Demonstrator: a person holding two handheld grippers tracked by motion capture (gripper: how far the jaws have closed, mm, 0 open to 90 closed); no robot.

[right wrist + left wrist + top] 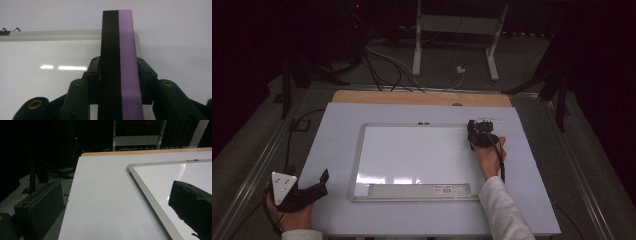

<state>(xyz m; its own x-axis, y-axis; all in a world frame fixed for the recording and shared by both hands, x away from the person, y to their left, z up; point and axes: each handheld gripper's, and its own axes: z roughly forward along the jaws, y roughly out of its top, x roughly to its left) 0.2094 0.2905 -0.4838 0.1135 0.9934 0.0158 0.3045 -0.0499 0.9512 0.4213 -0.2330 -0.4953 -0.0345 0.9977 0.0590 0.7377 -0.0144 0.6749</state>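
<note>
A black-and-purple eraser [120, 62] stands on edge at the whiteboard's [412, 150] upper right corner.

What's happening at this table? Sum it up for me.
A person is working a whiteboard that lies flat on the table. The right gripper has its jaws shut on a whiteboard eraser, black on one side and purple on the other, held at the board's far right corner. The left gripper rests open at the table's near left edge, holding nothing. The board looks clean.
</note>
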